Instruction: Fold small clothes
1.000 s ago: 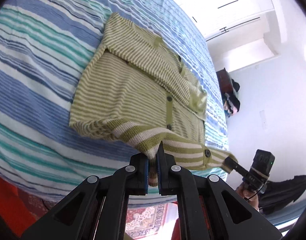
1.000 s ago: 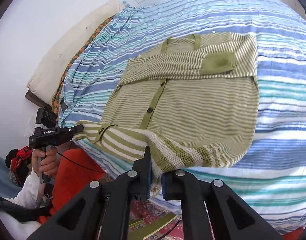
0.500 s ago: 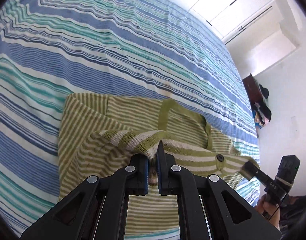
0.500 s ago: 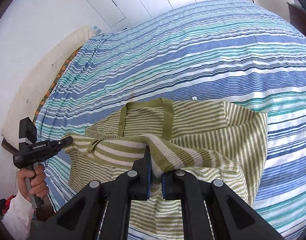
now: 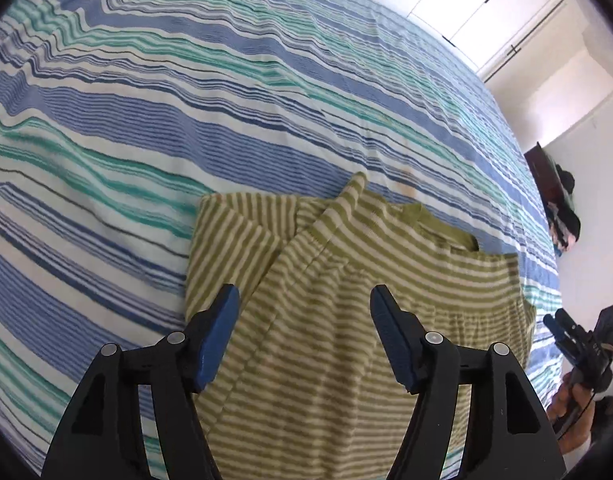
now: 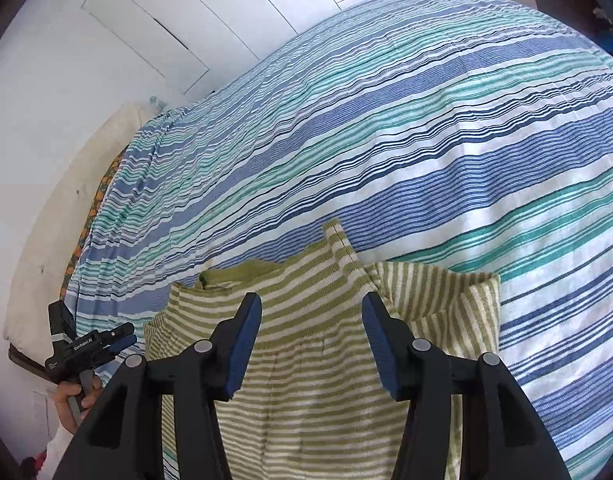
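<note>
Left wrist view has the left claw (image 5: 304, 300) spread wide, blue pads (image 5: 216, 340) apart and gripping nothing, with the green-and-cream striped cardigan (image 5: 346, 320) lying folded on the bed (image 5: 186, 100) directly beneath and just ahead of the claw. A solid green neckband edge (image 5: 446, 232) peeks out at the far side of the fold, beyond the right pad. Off to the right of this claw, the right claw (image 5: 562, 326) shows in the person's hand (image 5: 566, 400), its tips parted too. Over on the right wrist view, same story: the right claw (image 6: 312, 318) is released, fingers wide, and the cardigan (image 6: 326, 380) sits under and between them on the blue, teal and white striped bedspread (image 6: 426, 140). To the left of that claw the left claw (image 6: 122, 334) appears, and its black body carries white lettering that reads "GenRobot.AI" (image 6: 82, 346). A cream pillow (image 6: 66, 220) lies farther left along the bed's edge. Half a second ago both claws were clamped on the raised lower hem, carrying it over the body; now both have let go, and the hem lies laid up by the neckline, the garment doubled over flat.
</note>
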Available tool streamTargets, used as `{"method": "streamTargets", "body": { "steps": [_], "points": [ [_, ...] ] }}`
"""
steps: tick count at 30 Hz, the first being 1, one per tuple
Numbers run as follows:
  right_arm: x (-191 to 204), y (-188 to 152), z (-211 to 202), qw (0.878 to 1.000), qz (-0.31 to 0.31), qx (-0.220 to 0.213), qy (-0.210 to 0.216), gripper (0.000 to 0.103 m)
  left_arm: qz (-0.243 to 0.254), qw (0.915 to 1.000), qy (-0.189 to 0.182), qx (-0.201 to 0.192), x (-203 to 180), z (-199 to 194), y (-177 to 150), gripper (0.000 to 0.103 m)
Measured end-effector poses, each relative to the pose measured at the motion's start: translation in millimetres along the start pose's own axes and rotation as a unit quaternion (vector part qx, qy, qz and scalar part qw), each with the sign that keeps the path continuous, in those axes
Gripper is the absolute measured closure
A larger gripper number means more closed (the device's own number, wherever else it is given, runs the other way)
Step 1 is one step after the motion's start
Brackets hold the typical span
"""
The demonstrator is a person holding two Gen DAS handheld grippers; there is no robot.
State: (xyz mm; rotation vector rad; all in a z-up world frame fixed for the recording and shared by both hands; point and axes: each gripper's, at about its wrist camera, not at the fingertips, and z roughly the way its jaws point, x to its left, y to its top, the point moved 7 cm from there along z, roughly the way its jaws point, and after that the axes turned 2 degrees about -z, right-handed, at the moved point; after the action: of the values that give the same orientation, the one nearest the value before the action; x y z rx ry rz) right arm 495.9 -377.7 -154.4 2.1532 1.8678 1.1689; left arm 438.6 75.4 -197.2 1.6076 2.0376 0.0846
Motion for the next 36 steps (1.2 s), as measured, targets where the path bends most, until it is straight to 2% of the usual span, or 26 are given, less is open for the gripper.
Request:
{"method": "streamTargets", "body": {
  "steps": [2,5,7,9,10,11,12,13,14,15,16,21,25,30,36],
  "points": [
    [-11.6,-30.5,-25.7,1.0,-0.019,-0.003,-0.017,0.023,0.009,0.9999,0.013,0.005,18.7,-12.0,-33.0,0.022],
    [-41.0,-79.3,-55.4,0.999,-0.01,0.002,-0.045,0.021,-0.008,0.9998,-0.002,0.019,40.4,-20.7,-72.5,0.022],
    [-54.2,-110.7,-58.1,0.999,0.015,0.022,-0.034,0.02,-0.015,0.9991,-0.016,0.037,41.8,-13.5,-87.9,0.018],
    [-61.6,-134.3,-46.5,0.998,0.046,0.049,-0.019,0.02,-0.023,0.9985,-0.004,0.05,42.5,1.2,-95.1,0.016],
    [-65.0,-140.6,-40.4,0.997,0.067,0.049,-0.012,0.019,-0.027,0.9983,0.004,0.052,42.0,8.6,-96.6,0.016],
    [-67.7,-142.8,-35.7,0.996,0.082,0.042,-0.003,0.023,-0.033,0.9979,0.016,0.053,40.6,14.5,-95.7,0.015],
    [-68.5,-141.9,-32.4,0.995,0.092,0.034,0.005,0.034,-0.041,0.9975,0.025,0.051,39.6,16.8,-94.2,0.018],
    [-67.9,-140.5,-27.9,0.994,0.102,0.035,0.025,0.089,-0.049,0.9974,0.03,0.044,38.1,16.6,-91.3,0.025],
    [-66.3,-140.2,-21.9,0.992,0.11,0.048,0.039,0.095,-0.053,0.997,0.034,0.045,37.3,17.7,-88.7,0.082],
    [-64.2,-139.8,-19.3,0.992,0.106,0.056,0.033,0.095,-0.071,0.995,0.032,0.063,39.9,20.5,-88.5,0.097],
    [-60.9,-139.0,-20.4,0.994,0.088,0.061,0.019,0.095,-0.089,0.9936,0.023,0.066,42.7,18.7,-85.9,0.097],
    [-66.2,-126.4,-54.7,0.997,0.054,0.048,-0.014,0.096,-0.085,0.994,0.015,0.068,51.7,5.0,-82.9,0.097],
    [-70.8,-132.7,-45.5,0.996,0.043,0.079,-0.018,0.096,-0.083,0.9933,0.023,0.077,50.0,11.8,-83.8,0.097],
    [-55.6,-119.2,-66.4,0.998,0.026,0.056,-0.008,0.097,-0.071,0.9952,-0.014,0.066,45.2,-23.2,-75.3,0.098],
    [-37.8,-124.2,-88.0,0.996,-0.005,0.091,0.003,0.097,-0.046,0.9926,-0.037,0.106,47.2,-51.5,-85.8,0.098]
  ]
}}
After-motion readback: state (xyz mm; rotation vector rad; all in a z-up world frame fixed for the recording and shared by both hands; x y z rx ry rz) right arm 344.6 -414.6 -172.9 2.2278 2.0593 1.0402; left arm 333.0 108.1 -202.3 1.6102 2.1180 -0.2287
